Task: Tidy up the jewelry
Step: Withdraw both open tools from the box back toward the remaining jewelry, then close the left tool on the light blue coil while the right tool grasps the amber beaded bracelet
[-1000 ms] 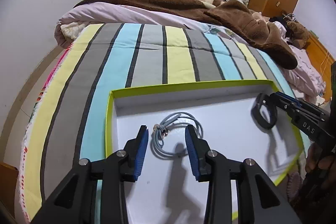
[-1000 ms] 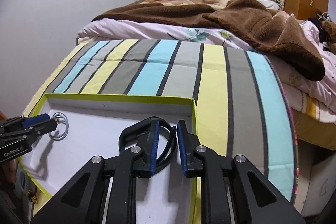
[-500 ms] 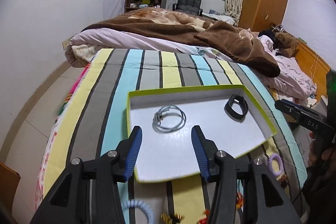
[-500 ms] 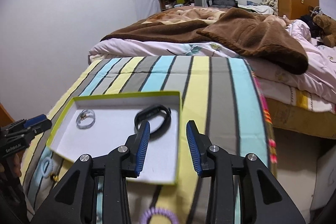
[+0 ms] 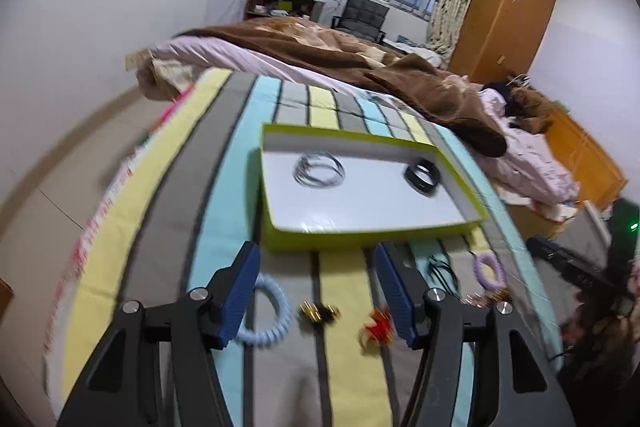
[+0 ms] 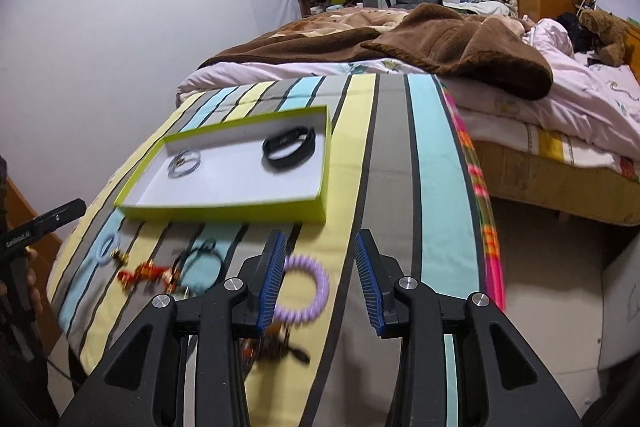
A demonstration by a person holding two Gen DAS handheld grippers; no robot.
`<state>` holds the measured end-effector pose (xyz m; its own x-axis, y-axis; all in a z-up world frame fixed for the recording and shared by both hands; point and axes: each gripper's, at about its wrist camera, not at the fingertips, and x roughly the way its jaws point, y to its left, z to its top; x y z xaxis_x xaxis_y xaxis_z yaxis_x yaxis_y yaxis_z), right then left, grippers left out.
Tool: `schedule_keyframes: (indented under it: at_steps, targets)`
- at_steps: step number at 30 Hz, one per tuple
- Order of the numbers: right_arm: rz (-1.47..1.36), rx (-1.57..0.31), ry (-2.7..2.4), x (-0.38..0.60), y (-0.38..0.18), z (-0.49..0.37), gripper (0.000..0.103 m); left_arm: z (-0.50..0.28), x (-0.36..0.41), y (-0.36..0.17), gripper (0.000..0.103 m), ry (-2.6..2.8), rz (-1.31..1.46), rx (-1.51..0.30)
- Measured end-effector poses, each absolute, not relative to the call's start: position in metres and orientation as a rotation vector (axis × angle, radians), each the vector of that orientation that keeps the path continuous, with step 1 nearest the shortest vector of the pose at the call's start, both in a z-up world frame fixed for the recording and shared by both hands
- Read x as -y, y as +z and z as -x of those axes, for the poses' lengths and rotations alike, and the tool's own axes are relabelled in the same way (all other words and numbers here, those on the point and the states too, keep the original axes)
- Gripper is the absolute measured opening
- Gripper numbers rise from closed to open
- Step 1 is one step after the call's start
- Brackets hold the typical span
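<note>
A lime-green box (image 5: 276, 247) with a white floor lies on the striped bedspread. In it rest a silver coiled chain (image 5: 319, 171) and a black wristband (image 5: 420, 175). My left gripper (image 5: 316, 267) hovers short of the box's near wall, its jaws opening, with nothing between them. Below it lie a pale blue coil tie (image 5: 276, 311), a gold piece (image 5: 318, 313) and a red ornament (image 5: 378, 327). My right gripper (image 6: 320, 247) stands open and empty, just above a purple coil tie (image 6: 308, 287), with the box (image 6: 224, 209) ahead to the left.
A black cord bracelet (image 6: 204, 259) and a small dark trinket (image 6: 276, 343) lie among the loose pieces. A brown blanket (image 6: 460, 47) is heaped beyond the box. The bedspread's edge (image 6: 480, 211) drops to the floor on the right.
Both grippers have drawn back from the box and opened wider. The silver chain and the black wristband stay in the box. The loose pieces on the bedspread have come into view.
</note>
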<state>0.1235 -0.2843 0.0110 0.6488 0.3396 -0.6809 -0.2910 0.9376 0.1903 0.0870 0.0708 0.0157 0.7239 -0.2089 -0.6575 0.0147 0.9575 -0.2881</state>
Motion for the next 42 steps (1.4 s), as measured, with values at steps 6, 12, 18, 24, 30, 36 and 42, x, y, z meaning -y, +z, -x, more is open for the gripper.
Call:
schedule_keyframes:
  at_steps: [6,12,18,24,30,36,42]
  targets:
    - [-0.097,-0.816,0.394,0.283,-0.006,-0.098,0.037,-0.066,-0.07,0.006,0.062,-0.103,0.281,-0.772]
    - [-0.142,-0.841,0.404,0.277,-0.021,-0.086,0.05,-0.054,-0.072,-0.003,0.062,-0.077,0.289,-0.777]
    - [-0.106,-0.86,0.363,0.261,-0.029,-0.086,0.05,-0.051,-0.078,-0.014,0.062,-0.035,0.291,-0.8]
    - [-0.092,-0.87,0.338,0.257,-0.033,-0.087,0.05,-0.048,-0.084,-0.018,0.062,-0.018,0.298,-0.8]
    - [-0.057,-0.865,0.311,0.252,-0.036,-0.085,0.038,-0.051,-0.089,-0.024,0.062,-0.004,0.308,-0.814]
    - [-0.015,-0.84,0.298,0.248,-0.032,-0.079,0.026,-0.057,-0.091,-0.03,0.062,-0.006,0.307,-0.832]
    - [-0.045,-0.818,0.286,0.255,-0.028,-0.078,0.023,-0.065,-0.093,-0.037,0.062,-0.001,0.31,-0.854]
